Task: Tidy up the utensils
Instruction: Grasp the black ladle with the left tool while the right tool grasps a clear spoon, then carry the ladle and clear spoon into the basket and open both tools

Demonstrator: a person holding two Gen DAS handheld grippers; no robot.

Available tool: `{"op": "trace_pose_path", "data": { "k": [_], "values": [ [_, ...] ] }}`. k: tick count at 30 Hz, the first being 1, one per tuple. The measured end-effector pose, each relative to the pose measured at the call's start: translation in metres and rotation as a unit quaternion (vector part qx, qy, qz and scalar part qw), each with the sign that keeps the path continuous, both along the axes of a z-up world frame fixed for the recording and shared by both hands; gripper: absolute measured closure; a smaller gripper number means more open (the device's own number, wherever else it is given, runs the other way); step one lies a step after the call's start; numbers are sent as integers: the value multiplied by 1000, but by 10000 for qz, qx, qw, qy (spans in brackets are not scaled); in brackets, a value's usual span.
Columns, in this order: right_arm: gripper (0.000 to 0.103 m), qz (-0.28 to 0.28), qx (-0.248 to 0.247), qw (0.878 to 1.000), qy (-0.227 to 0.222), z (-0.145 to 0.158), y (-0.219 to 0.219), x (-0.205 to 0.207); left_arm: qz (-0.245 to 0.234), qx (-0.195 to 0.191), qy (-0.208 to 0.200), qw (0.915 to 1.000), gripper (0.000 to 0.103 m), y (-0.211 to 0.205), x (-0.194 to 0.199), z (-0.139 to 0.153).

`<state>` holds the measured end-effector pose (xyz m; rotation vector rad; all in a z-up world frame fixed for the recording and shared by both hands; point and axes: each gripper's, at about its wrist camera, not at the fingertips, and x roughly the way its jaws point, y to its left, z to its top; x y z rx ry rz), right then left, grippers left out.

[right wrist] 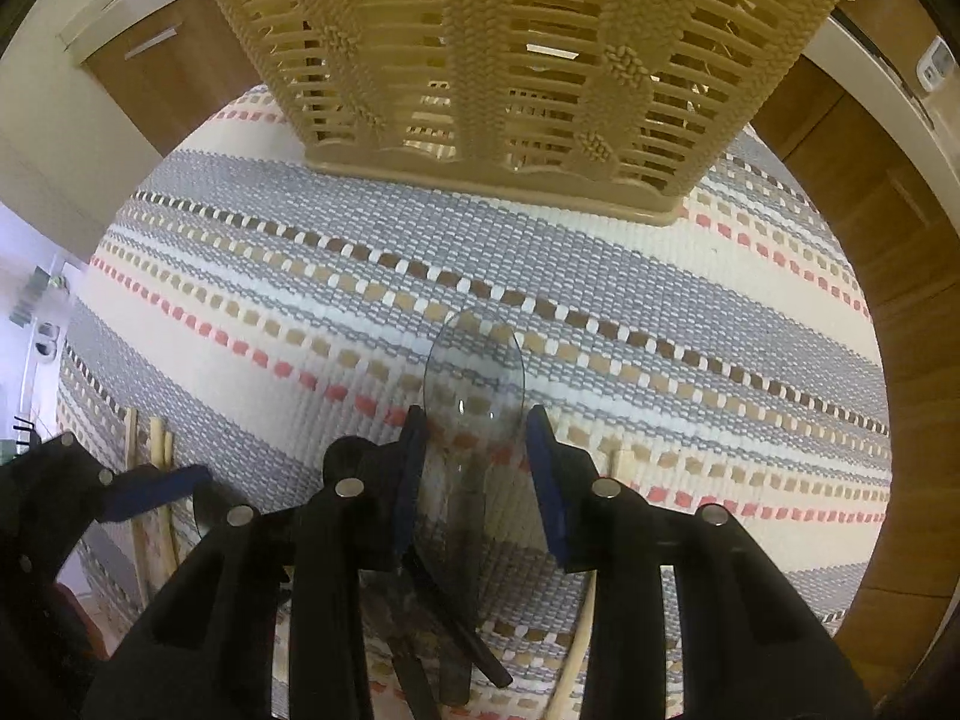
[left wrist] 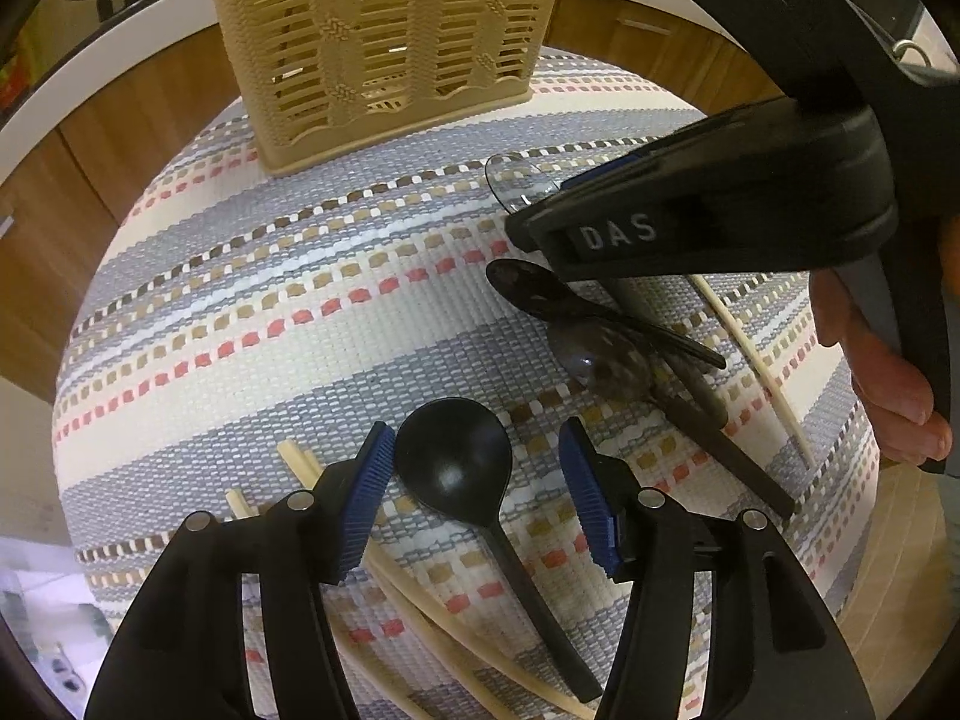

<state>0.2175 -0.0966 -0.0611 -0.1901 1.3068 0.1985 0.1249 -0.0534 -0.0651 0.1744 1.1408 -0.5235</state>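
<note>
A beige slatted utensil basket point(left wrist: 384, 42) stands at the far side of a striped woven mat point(left wrist: 288, 324); it also shows in the right wrist view point(right wrist: 516, 66). My left gripper point(left wrist: 477, 450) is open, its blue pads either side of a black spoon point(left wrist: 456, 462) lying on the mat. My right gripper point(right wrist: 474, 450) has its pads against the two sides of a clear plastic spoon point(right wrist: 474, 372), shut on it just above the mat. The right gripper point(left wrist: 690, 222) also shows in the left wrist view, above a dark spoon point(left wrist: 528, 288) and a grey spoon point(left wrist: 606, 360).
Wooden chopsticks point(left wrist: 420, 594) lie under and left of the left gripper; another chopstick point(left wrist: 756, 360) lies at the right. A dark flat utensil handle point(left wrist: 720, 444) lies by the grey spoon. The mat covers a wooden table point(left wrist: 138, 96) with cabinets behind.
</note>
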Motion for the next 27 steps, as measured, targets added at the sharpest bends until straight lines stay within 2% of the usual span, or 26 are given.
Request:
{"op": "trace_pose_path", "data": {
  "k": [4,5,7,13,15,19,23,27],
  "values": [
    [74,42,-21,10000,-17,-1,7,9,16,38,-34,10000,51,-1,1,-1],
    [74,45,-18,10000,-32,-2,7,8,33,150,-108,9998,58,-3,1,-1],
    [74,49,-3,10000,-80,-1,6,7,86,324,-226,9992,66,-5,0,-2],
    [74,182,38,9994,-277,2,3,-10,248,204,-236,9992,67,-4,1,-1],
    [74,216,173,9991,-318,6,0,-18,296,19,-219,9993,67,1,2,0],
    [74,210,440,9976,-493,16,-12,-27,372,-660,-106,9971,67,22,4,4],
    [74,188,798,9941,-708,28,-28,-37,479,-1194,-387,9909,67,48,-1,18],
    [74,162,1131,9889,-945,40,-41,-47,556,-1485,-670,9851,67,60,-11,38]
  ]
}}
